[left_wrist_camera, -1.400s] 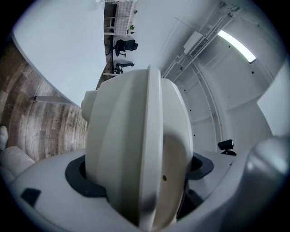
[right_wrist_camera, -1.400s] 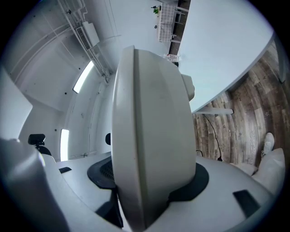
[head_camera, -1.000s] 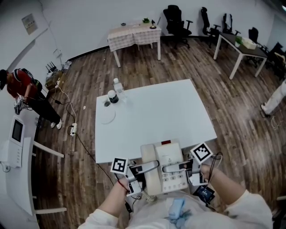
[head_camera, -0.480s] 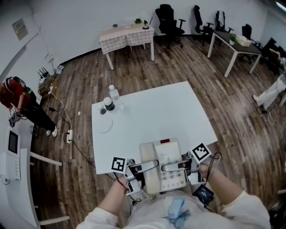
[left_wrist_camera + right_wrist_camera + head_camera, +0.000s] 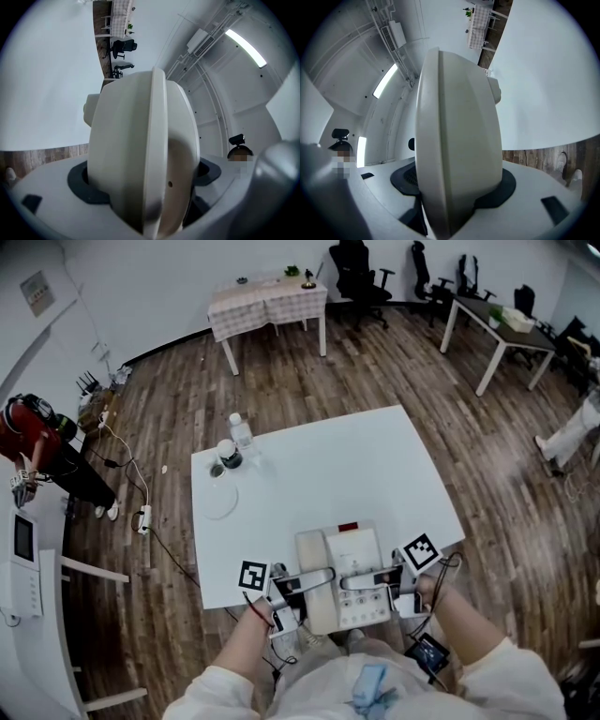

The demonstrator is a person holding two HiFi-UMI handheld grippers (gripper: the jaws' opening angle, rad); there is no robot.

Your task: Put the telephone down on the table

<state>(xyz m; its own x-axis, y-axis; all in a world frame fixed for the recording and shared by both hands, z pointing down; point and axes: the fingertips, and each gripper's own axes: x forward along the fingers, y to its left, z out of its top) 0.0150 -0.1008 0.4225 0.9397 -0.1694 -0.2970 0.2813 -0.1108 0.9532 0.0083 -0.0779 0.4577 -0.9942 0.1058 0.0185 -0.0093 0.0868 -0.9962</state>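
Observation:
A cream desk telephone (image 5: 339,576), its handset lying along its left side, is held between my two grippers at the near edge of the white table (image 5: 375,474). The phone's far half is over the tabletop and its near half sticks out toward the person. Whether it rests on the table I cannot tell. My left gripper (image 5: 319,579) is shut on the phone's left side, by the handset. My right gripper (image 5: 358,581) is shut on its right side. The phone body (image 5: 140,154) fills the left gripper view, and the same body (image 5: 457,140) fills the right gripper view.
A clear bottle (image 5: 242,432), a dark cup (image 5: 226,456) and a white plate (image 5: 221,501) stand at the table's far left corner. A person in red (image 5: 33,442) stands at far left. A checked table (image 5: 267,301), office chairs and a desk (image 5: 497,320) line the back.
The head view has shifted a little. Both grippers keep their hold on the telephone, which sits slightly further over the table's near edge.

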